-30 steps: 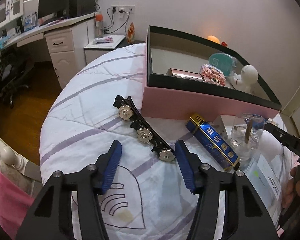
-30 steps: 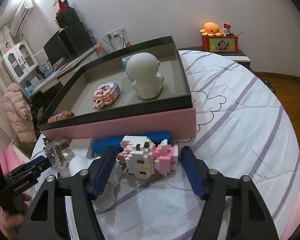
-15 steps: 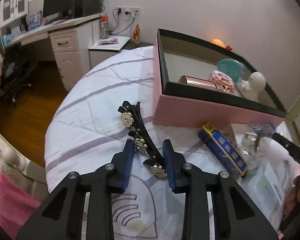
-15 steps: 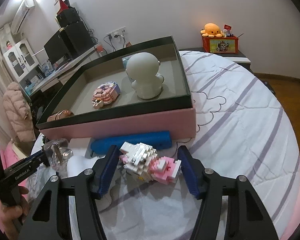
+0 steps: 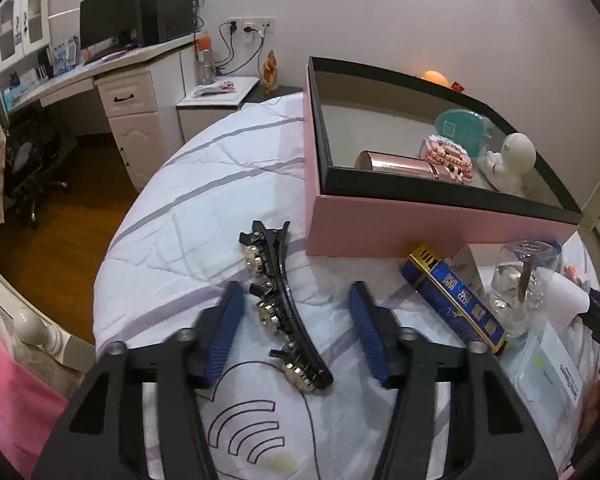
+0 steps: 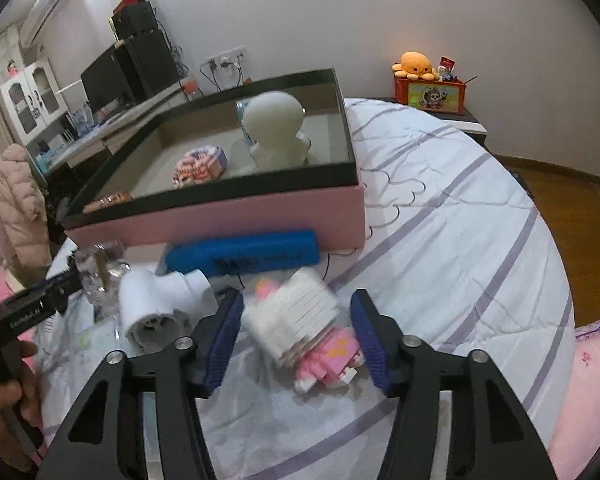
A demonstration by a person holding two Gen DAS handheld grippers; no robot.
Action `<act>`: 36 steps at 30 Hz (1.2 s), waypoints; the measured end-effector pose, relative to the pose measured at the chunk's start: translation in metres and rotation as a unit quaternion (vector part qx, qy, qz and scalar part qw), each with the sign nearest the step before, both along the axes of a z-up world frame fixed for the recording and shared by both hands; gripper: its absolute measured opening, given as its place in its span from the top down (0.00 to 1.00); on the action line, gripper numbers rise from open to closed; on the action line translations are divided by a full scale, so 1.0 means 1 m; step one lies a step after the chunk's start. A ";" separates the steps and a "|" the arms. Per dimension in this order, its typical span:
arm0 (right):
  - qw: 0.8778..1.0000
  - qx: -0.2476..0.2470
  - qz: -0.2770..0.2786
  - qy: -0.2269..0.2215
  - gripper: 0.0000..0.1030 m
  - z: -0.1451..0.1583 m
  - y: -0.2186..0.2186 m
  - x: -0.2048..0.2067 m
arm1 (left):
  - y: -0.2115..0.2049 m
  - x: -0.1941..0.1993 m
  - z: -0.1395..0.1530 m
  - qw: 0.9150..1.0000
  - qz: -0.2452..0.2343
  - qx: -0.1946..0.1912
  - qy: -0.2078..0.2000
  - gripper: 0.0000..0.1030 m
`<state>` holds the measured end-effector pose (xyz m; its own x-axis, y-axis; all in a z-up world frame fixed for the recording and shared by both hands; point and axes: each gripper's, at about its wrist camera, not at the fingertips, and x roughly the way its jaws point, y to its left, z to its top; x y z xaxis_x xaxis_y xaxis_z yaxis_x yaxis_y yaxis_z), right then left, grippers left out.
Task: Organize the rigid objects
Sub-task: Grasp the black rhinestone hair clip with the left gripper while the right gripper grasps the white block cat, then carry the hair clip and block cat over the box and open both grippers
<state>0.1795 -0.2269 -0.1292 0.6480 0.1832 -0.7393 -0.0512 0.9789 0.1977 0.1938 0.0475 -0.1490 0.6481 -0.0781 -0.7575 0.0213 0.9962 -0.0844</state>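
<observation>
A black hair clip with metal flowers (image 5: 278,300) lies on the bed between the fingers of my left gripper (image 5: 296,332), which is open and not touching it. A pink and white block figure (image 6: 308,326) lies tipped between the fingers of my right gripper (image 6: 296,338), which is open around it. The pink box with a black rim (image 5: 380,216) holds a white round-headed figure (image 6: 278,130), a small pink block model (image 6: 200,164), a rose-gold case (image 5: 396,162) and a teal item (image 5: 460,130).
A long blue box (image 5: 454,300) (image 6: 240,258), a clear glass bottle (image 5: 516,292), a white pipe fitting (image 6: 160,304) and a plastic sleeve (image 5: 556,372) lie before the pink box. A desk with a monitor (image 5: 112,20) stands left. The bed edge drops to wooden floor (image 5: 56,232).
My left gripper closed around the clip half a second ago and has opened again; the clip has turned and shifted. The block figure has tipped over between the right fingers, which came closer.
</observation>
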 end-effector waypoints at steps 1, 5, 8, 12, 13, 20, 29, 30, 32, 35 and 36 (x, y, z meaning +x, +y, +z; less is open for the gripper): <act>1.000 0.003 0.000 0.000 0.42 0.000 -0.001 -0.001 | 0.001 0.000 0.000 1.000 0.000 -0.003 0.001 0.73; 1.000 0.001 0.003 -0.002 0.51 -0.002 -0.004 -0.006 | 0.011 -0.002 0.000 0.999 0.002 -0.033 -0.001 0.75; 1.000 0.010 0.000 -0.009 0.57 0.000 -0.010 -0.008 | 0.015 -0.005 0.002 0.999 0.005 -0.041 -0.005 0.77; 1.000 0.014 -0.002 -0.016 0.57 0.000 -0.014 -0.011 | 0.020 -0.012 0.006 0.999 0.007 -0.045 -0.011 0.79; 1.000 0.015 -0.002 -0.018 0.57 0.000 -0.015 -0.012 | 0.021 -0.014 0.007 0.999 0.007 -0.046 -0.012 0.79; 0.999 0.021 0.004 -0.030 0.57 0.014 -0.017 -0.023 | 0.020 -0.022 0.018 0.999 -0.004 -0.046 -0.023 0.82; 0.999 0.025 0.009 -0.044 0.57 0.030 -0.018 -0.031 | 0.018 -0.029 0.031 0.998 -0.008 -0.055 -0.036 0.82; 0.998 0.026 0.010 -0.048 0.57 0.033 -0.018 -0.031 | 0.017 -0.032 0.038 0.998 -0.009 -0.054 -0.043 0.82; 0.998 0.029 0.015 -0.055 0.57 0.041 -0.017 -0.033 | 0.015 -0.035 0.050 0.997 -0.012 -0.053 -0.055 0.82; 0.997 0.027 0.027 -0.070 0.57 0.057 -0.011 -0.031 | 0.010 -0.036 0.069 0.996 -0.019 -0.046 -0.073 0.82; 0.996 0.024 0.030 -0.075 0.57 0.063 -0.009 -0.030 | 0.008 -0.035 0.076 0.996 -0.021 -0.043 -0.079 0.82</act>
